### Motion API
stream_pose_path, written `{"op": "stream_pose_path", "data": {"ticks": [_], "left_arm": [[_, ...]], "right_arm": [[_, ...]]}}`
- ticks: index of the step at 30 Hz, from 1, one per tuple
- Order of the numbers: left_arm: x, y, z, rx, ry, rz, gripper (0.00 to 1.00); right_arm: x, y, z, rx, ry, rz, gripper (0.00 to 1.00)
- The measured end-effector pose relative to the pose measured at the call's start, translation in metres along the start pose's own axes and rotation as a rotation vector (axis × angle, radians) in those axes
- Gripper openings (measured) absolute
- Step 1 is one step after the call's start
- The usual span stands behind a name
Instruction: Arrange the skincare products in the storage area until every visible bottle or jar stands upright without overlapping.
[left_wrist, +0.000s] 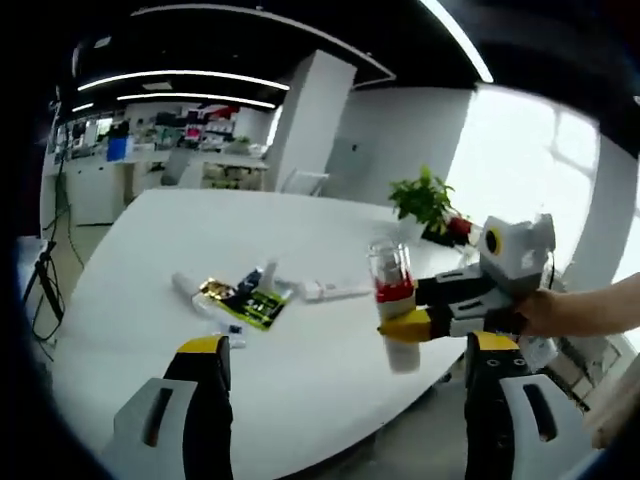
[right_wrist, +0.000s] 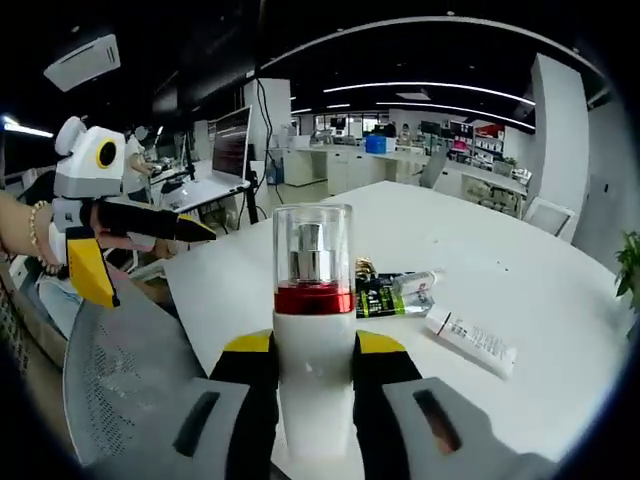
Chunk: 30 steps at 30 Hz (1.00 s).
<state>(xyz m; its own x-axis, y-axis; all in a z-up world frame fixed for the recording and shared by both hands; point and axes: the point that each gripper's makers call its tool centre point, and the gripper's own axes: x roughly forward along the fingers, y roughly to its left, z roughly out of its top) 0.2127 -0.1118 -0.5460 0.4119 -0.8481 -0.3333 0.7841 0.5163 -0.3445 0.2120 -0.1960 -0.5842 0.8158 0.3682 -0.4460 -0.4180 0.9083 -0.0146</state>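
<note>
A white bottle with a red band and a clear cap stands upright between my right gripper's jaws, which are shut on it above the table's near edge. In the left gripper view the same bottle hangs in the right gripper, which comes in from the right. My left gripper is open with nothing between its jaws; it also appears at the left as the left gripper. On the white table lie a white tube, green-black sachets, a small bottle and another tube.
A potted plant stands at the table's far right edge. A grey mesh chair sits below the right gripper. The white tube and the sachets lie mid-table. Desks and shelves fill the room behind.
</note>
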Motion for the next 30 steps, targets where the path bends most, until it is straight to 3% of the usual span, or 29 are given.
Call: {"op": "stream_pose_path", "data": {"ticks": [5, 13, 18, 24, 30], "left_arm": [[0.025, -0.020, 0.011, -0.090, -0.018, -0.035, 0.91], [0.062, -0.052, 0.016, -0.059, -0.001, -0.049, 0.78], [0.071, -0.055, 0.016, -0.068, 0.001, -0.031, 0.63], [0.084, -0.054, 0.022, -0.064, -0.019, 0.023, 0.45], [0.095, -0.054, 0.028, -0.055, -0.027, 0.037, 0.29]], "right_arm": [[-0.009, 0.003, 0.006, -0.021, -0.024, 0.005, 0.27], [-0.017, 0.005, 0.018, -0.055, -0.077, 0.059, 0.27], [-0.018, 0.002, 0.025, -0.029, -0.111, 0.090, 0.27], [-0.016, -0.004, 0.027, -0.018, -0.127, 0.082, 0.27], [-0.013, -0.015, 0.033, -0.008, -0.130, 0.064, 0.27]]}}
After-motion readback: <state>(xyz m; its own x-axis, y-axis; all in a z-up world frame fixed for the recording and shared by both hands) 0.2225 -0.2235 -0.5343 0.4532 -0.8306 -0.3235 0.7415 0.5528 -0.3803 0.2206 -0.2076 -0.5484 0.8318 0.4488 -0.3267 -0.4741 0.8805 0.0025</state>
